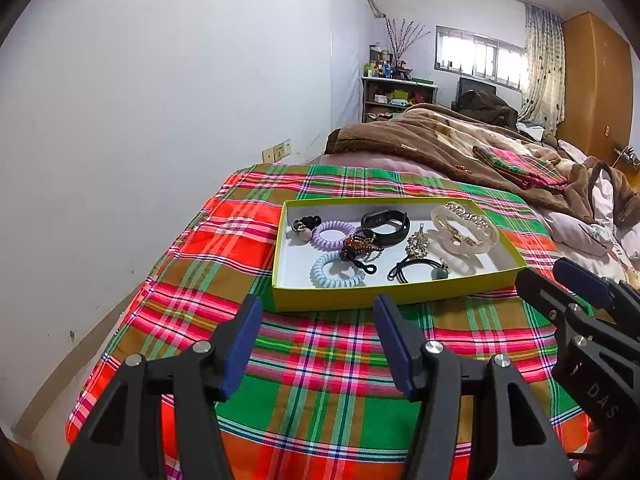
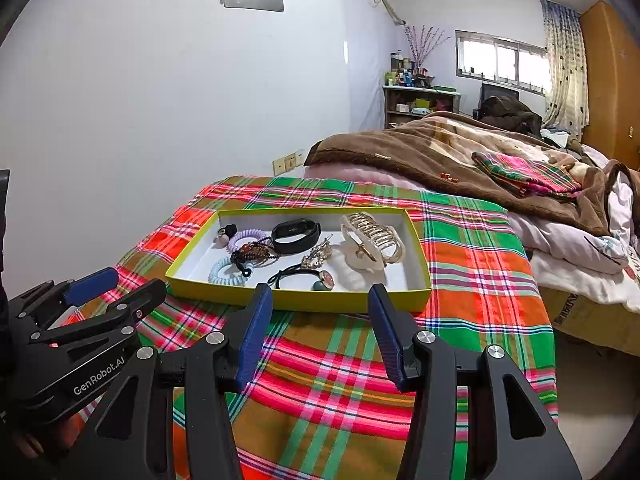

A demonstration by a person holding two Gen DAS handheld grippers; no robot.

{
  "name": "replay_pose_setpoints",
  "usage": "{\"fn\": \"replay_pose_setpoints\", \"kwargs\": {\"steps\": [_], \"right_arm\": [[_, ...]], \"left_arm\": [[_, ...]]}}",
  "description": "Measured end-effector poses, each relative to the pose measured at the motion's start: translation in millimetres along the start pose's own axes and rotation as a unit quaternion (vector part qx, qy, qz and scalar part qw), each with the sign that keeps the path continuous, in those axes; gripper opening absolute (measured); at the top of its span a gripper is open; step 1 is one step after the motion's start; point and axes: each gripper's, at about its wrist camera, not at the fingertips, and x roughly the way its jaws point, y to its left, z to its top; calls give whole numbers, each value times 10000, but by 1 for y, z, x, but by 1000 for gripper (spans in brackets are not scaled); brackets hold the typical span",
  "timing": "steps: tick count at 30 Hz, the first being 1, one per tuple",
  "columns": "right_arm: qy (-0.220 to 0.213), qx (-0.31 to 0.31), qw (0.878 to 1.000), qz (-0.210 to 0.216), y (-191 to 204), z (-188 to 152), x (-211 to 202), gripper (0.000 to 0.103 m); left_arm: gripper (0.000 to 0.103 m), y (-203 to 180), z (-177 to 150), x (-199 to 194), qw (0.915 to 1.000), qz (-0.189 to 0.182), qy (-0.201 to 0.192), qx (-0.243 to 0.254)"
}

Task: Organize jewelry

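Note:
A shallow yellow-green box (image 1: 344,300) (image 2: 248,298) with a white floor lies on a plaid cloth. In it are a purple coil hair tie (image 1: 333,235), a blue coil hair tie (image 1: 336,270), a black wristband (image 1: 385,226), a brown bead string (image 1: 358,247), a large beige hair claw (image 1: 464,228) (image 2: 372,244), a rhinestone clip (image 1: 417,243) and a black elastic with a green bead (image 1: 420,270). My left gripper (image 1: 318,308) is open and empty, just in front of the box. My right gripper (image 2: 320,300) is open and empty, also at the box's near wall.
The plaid cloth (image 1: 320,380) covers the near end of a bed. A brown blanket (image 1: 420,140) and a folded plaid cloth (image 1: 520,166) lie behind. A white wall is on the left. A shelf (image 1: 396,96) and a window stand at the far end.

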Motion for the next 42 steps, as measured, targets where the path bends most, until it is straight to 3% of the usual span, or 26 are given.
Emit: {"fn": "replay_pose_setpoints", "kwargs": {"steps": [42], "right_arm": [[-48, -97, 9999, 73, 16, 2, -6, 50]], "left_arm": [[60, 13, -4, -4, 9999, 11, 76, -85]]}}
